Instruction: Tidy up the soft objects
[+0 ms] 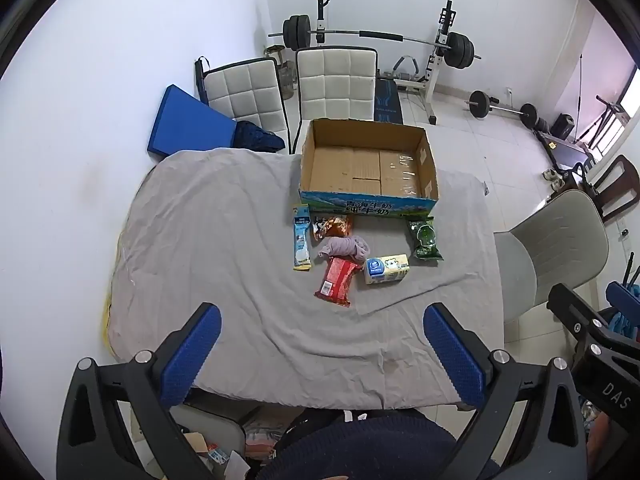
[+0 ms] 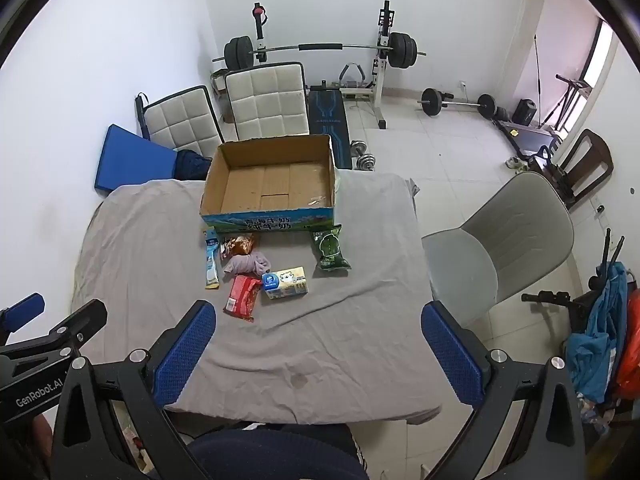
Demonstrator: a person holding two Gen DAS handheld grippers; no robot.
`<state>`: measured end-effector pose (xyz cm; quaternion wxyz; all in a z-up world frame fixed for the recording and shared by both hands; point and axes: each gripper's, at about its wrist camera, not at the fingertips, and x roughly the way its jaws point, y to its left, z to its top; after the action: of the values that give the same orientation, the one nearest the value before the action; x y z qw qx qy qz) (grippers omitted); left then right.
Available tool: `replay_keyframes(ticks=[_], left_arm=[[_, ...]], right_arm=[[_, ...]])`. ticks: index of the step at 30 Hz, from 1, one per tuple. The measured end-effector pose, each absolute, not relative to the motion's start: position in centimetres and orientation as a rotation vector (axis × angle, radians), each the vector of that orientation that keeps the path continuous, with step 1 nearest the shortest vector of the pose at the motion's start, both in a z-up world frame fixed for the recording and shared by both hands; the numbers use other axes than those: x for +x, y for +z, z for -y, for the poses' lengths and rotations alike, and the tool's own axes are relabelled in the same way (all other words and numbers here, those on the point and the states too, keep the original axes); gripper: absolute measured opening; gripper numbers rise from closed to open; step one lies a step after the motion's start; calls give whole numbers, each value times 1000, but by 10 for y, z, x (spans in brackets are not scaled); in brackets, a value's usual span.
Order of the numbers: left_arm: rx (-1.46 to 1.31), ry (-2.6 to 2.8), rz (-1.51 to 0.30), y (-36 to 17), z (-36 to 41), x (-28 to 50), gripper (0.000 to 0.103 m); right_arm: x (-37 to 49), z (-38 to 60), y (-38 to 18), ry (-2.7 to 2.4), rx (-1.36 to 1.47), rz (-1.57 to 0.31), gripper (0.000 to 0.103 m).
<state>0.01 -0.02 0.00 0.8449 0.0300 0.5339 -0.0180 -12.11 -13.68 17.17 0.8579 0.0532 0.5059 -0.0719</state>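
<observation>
An open, empty cardboard box [image 1: 366, 166] [image 2: 270, 182] stands at the far side of the grey-clothed table [image 1: 200, 240] [image 2: 340, 340]. In front of it lie a long blue-white packet [image 1: 301, 240] [image 2: 211, 260], an orange snack bag [image 1: 333, 226] [image 2: 239, 245], a crumpled purple cloth [image 1: 346, 248] [image 2: 247, 262], a red packet [image 1: 336, 280] [image 2: 241, 297], a tissue pack [image 1: 387, 269] [image 2: 286, 282] and a green bag [image 1: 425, 238] [image 2: 330, 253]. My left gripper [image 1: 322, 320] and right gripper [image 2: 318, 318] are both open and empty, high above the near table edge.
Two white padded chairs [image 1: 336, 80] stand behind the table, with a blue mat [image 1: 188, 124] against the left wall. A grey chair [image 2: 508, 240] is at the right side. A barbell rack [image 2: 320, 48] and weights stand on the tiled floor beyond.
</observation>
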Motion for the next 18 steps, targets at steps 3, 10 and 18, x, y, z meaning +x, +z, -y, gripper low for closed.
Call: replay_keyframes(ticks=[3,10,18], left_arm=[[63,-40,-1126,0,0,0,103],[76,-38,-1110,-1,4,-8,103],[64,-41,-1104,4,-2,-3,103]], right_arm=[[-121,136,173,-163,98,-1062,103],[-123,142,181,-171,105,-1052,103],[-127,139,176,-172,108,-1042,103]])
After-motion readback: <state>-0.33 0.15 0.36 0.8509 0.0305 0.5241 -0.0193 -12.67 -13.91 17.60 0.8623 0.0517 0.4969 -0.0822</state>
